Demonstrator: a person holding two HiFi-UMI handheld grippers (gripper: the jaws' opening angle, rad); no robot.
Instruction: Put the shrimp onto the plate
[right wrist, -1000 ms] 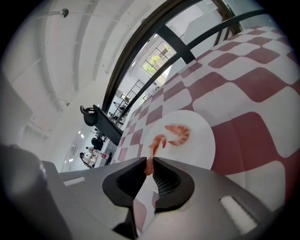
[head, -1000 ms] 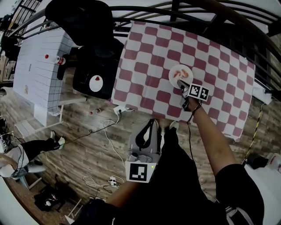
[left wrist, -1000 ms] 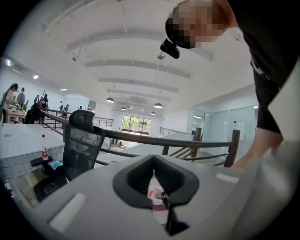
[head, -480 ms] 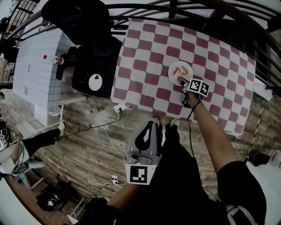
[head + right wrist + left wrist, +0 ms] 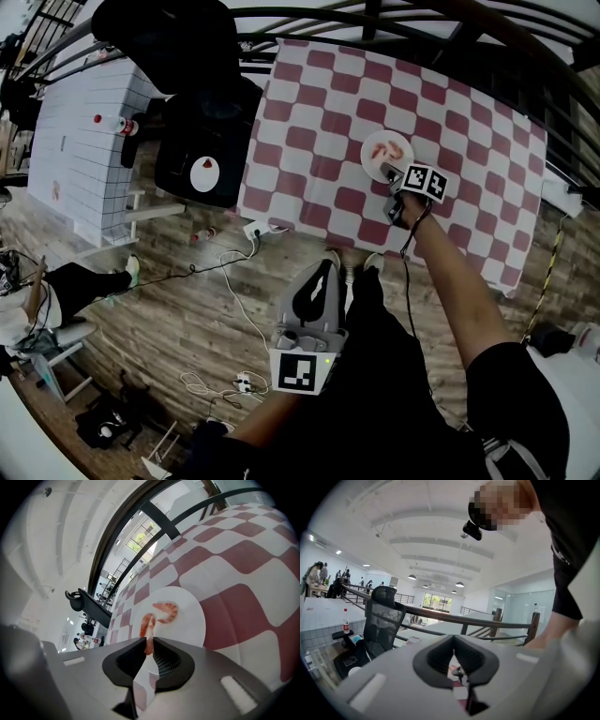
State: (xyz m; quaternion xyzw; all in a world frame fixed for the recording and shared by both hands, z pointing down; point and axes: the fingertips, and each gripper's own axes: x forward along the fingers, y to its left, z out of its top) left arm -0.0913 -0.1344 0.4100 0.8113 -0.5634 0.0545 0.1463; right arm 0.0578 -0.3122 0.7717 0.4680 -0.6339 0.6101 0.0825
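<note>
A white plate (image 5: 379, 143) (image 5: 190, 620) sits on the red-and-white checked tablecloth (image 5: 309, 122). One orange shrimp (image 5: 167, 611) lies curled on the plate. My right gripper (image 5: 147, 641) (image 5: 391, 176) is at the plate's near edge, shut on a second shrimp (image 5: 146, 627) by its tail. That shrimp's body points out over the plate; whether it touches the plate I cannot tell. My left gripper (image 5: 323, 265) (image 5: 459, 672) hangs low by the person's body, off the table, with its jaws together and nothing between them.
A black office chair (image 5: 202, 141) stands left of the table, beside a white tiled counter (image 5: 80, 141) with a bottle (image 5: 117, 127). Cables (image 5: 234, 281) trail over the wooden floor. A dark railing (image 5: 375, 23) runs behind the table.
The right gripper has stayed at the plate's near edge with the shrimp still in it, only rolling slightly. The left gripper has not moved.
</note>
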